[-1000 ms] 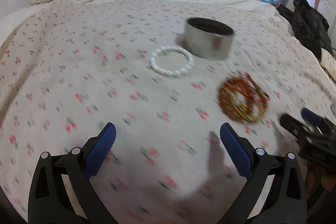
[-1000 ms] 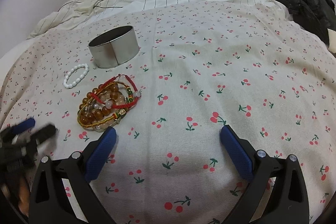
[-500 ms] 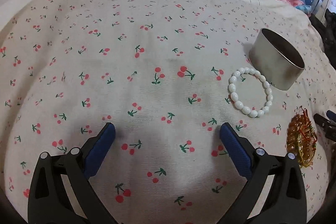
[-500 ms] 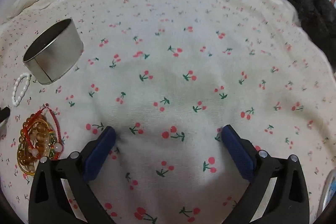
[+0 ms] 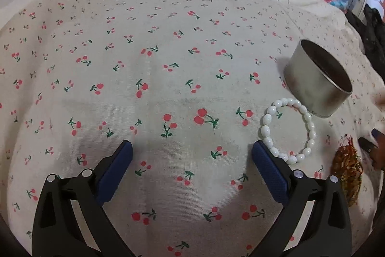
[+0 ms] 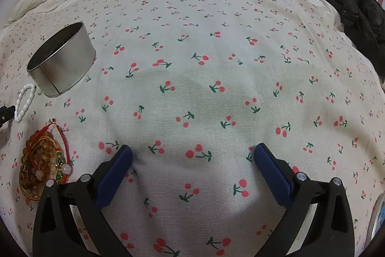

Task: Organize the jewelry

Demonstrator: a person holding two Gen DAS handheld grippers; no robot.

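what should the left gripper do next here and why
Probably shift the left gripper right to straddle the white bead bracelet. Its jaws are open and empty, the bracelet lies flat just beside its right finger, and the metal tin it likely goes into stands open right behind it.

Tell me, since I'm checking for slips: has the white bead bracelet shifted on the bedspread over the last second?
No. The white bead bracelet still lies just in front of the metal tin, with the same gap to it; only the cameras moved.
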